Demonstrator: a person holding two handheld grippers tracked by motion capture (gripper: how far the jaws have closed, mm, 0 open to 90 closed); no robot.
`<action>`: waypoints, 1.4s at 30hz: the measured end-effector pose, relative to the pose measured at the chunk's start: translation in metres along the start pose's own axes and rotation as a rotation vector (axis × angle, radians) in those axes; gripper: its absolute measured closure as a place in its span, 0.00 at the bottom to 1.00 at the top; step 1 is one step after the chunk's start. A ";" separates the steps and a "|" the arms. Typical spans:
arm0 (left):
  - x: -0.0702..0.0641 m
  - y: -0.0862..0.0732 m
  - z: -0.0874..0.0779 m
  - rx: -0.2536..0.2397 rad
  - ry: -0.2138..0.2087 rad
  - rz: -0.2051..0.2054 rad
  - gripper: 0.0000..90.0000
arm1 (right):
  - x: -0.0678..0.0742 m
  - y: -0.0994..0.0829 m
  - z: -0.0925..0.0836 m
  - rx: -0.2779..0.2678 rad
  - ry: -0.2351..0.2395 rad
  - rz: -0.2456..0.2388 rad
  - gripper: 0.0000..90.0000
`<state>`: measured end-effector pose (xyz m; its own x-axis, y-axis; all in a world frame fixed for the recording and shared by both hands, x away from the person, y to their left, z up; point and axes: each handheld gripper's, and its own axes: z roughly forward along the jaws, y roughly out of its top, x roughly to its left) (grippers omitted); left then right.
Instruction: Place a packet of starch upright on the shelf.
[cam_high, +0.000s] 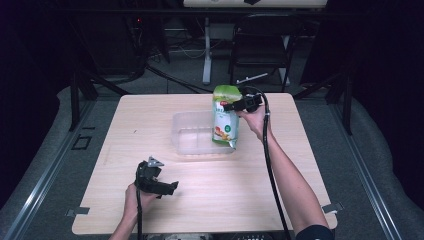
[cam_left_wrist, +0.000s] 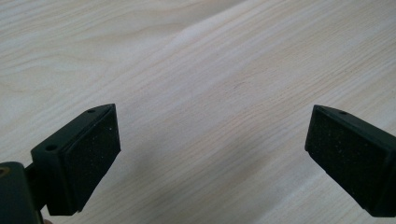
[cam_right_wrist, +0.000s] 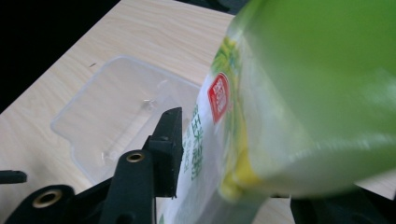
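A green and white snack bag (cam_high: 225, 120) stands nearly upright with its bottom at the right end of a clear plastic container (cam_high: 176, 131) in the middle of the table. My right gripper (cam_high: 229, 106) is level at the bag's upper part, coming in from the right. In the right gripper view the bag (cam_right_wrist: 303, 93) lies blurred between the jaws; the left fingertip (cam_right_wrist: 169, 140) sits just off its side, and the container (cam_right_wrist: 63, 127) lies beyond. My left gripper (cam_high: 169, 188) rests near the table's front left, open (cam_left_wrist: 210, 154) over bare wood.
The light wooden table (cam_high: 150, 110) has free room left of and in front of the container. Beyond its far edge stand a dark folding chair (cam_high: 262, 45) and a white post (cam_high: 206, 55). A black cable (cam_high: 270, 165) trails along the right forearm.
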<state>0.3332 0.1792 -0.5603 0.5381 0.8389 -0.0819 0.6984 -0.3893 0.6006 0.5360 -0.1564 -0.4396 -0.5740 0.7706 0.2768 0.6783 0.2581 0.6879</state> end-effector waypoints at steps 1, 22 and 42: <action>0.000 0.000 0.000 0.000 0.000 0.001 0.04 | -0.001 0.002 0.003 0.015 0.005 0.005 0.59; 0.003 -0.002 -0.004 -0.009 0.002 -0.008 0.04 | 0.031 -0.026 -0.002 -0.116 -0.005 0.056 0.95; 0.002 -0.001 -0.001 -0.006 -0.004 0.003 0.04 | 0.032 -0.049 -0.008 -0.379 -0.039 0.123 0.96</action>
<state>0.3329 0.1814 -0.5597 0.5424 0.8359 -0.0835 0.6939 -0.3898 0.6054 0.4808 -0.1488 -0.4592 -0.4762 0.8059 0.3517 0.5191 -0.0652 0.8522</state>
